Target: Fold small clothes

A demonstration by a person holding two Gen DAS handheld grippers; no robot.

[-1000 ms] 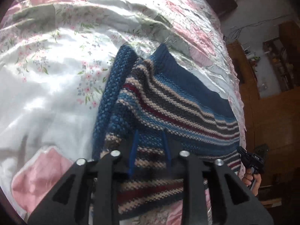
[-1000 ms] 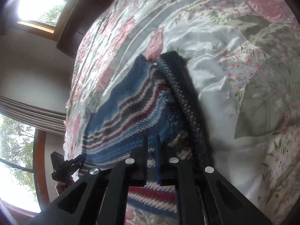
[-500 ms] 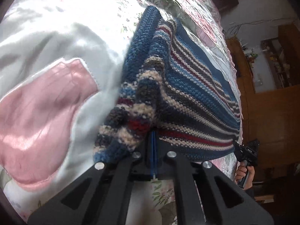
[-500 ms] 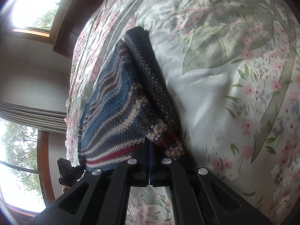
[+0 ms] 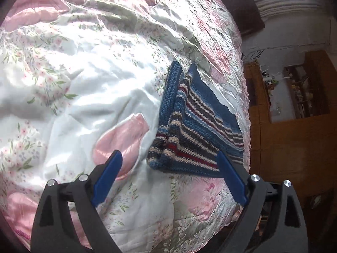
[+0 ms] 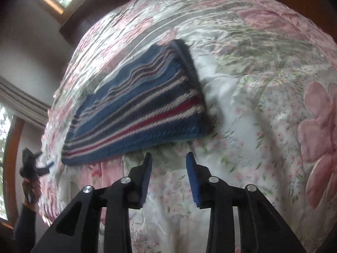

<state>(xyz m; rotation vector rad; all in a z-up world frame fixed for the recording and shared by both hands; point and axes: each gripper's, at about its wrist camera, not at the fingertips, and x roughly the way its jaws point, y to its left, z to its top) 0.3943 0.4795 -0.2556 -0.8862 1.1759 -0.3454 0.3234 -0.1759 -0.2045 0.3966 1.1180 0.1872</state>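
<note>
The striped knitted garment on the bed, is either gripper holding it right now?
No: the striped knitted garment lies folded on the floral bedspread, and both the right gripper and left gripper are open and clear of it.

left tool: jaws spread wide, nothing held | right tool: jaws parted, nothing held, hovering

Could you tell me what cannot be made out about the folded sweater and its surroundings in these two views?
- Sweater underside and inner layers: both views, hidden by its own top fold.
- Sweater knit detail: right wrist view, motion blur.
- Shelf contents: left wrist view, too small.
- Left gripper as seen from the right wrist view: blurred, near the frame edge.
- Bedspread edges: cut off by fisheye borders.
</note>
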